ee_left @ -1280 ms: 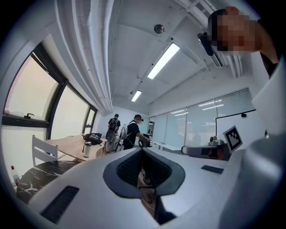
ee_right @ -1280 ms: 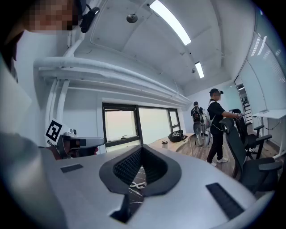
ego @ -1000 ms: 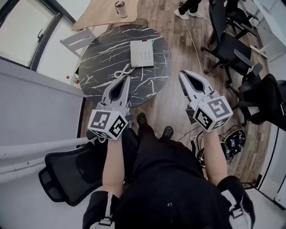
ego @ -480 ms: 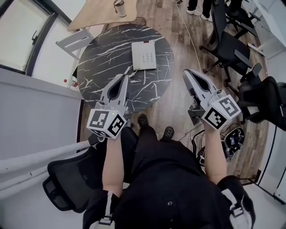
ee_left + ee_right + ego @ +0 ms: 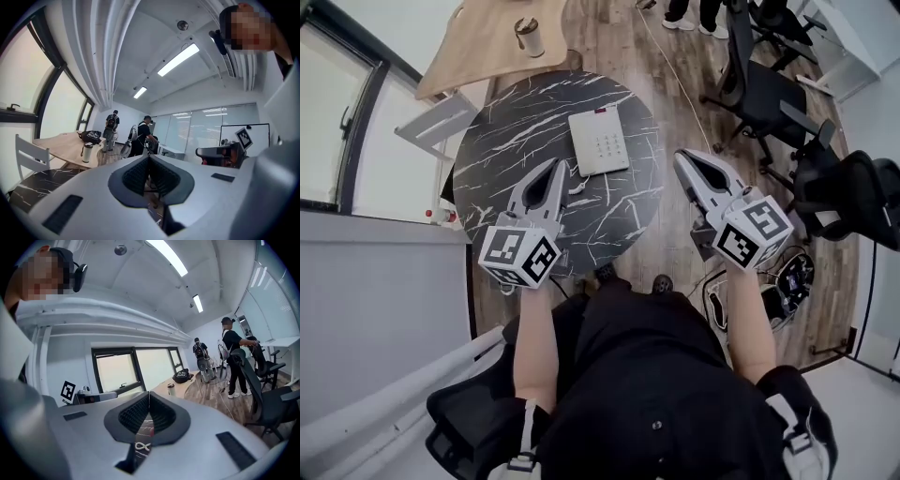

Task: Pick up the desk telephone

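The white desk telephone (image 5: 599, 141) lies flat on the round black marble table (image 5: 506, 141), its coiled cord (image 5: 577, 186) trailing off its near left corner. My left gripper (image 5: 556, 167) hovers over the table just left of the phone, jaws shut and empty. My right gripper (image 5: 687, 157) is to the right of the table's edge, above the wooden floor, also shut on nothing. In the left gripper view the closed jaws (image 5: 149, 157) point across the room; in the right gripper view the closed jaws (image 5: 149, 393) show a sliver of the cord (image 5: 140, 446) below them.
A light wooden table (image 5: 478, 47) with a cup (image 5: 528, 36) stands beyond the marble one. A white chair (image 5: 441, 122) is at its left. Black office chairs (image 5: 769, 94) and floor cables (image 5: 787, 281) lie to the right. People stand at the far end of the room (image 5: 140, 136).
Both grippers have moved forward toward the table and the phone. The left one now hangs over the tabletop; the right has drawn level with the table's right edge.
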### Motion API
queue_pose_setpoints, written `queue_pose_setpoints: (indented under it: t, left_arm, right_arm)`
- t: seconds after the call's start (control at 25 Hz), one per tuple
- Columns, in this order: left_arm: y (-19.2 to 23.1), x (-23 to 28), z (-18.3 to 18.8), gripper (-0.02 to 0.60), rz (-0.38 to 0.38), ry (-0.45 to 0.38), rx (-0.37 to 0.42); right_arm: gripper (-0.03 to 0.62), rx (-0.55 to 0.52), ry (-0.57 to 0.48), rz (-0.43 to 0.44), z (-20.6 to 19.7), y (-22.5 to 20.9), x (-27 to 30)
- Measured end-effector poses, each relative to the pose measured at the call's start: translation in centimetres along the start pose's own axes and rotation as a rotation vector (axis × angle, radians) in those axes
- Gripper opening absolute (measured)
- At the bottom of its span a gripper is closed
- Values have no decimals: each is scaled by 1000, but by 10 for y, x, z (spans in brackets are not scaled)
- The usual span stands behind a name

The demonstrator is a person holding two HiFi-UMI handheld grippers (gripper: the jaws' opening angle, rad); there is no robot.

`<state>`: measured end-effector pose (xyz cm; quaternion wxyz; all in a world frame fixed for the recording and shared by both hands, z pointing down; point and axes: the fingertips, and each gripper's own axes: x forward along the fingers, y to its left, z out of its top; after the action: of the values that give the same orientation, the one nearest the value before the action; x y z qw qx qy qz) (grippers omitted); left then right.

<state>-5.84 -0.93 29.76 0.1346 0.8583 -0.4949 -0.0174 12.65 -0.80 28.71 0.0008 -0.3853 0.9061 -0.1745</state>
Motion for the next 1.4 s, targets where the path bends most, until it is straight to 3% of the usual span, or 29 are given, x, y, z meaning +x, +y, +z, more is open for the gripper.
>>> queue_pose_setpoints:
  t: [0.24, 0.68, 1.08, 1.4]
  left_arm:
    - [34, 19, -13, 16, -84, 56, -33]
    - [68, 36, -52, 17, -136, 156, -106]
    - [98, 49, -78, 17, -58, 205, -136]
    - [117, 78, -110, 18, 11, 281, -206]
  right_arm:
    - [31, 11, 43, -100, -19, 0, 29]
    - [32, 68, 135, -199, -64, -5, 55]
    - [34, 85, 255, -146, -102, -38, 99]
    - [41, 125, 376, -93, -132, -80, 141]
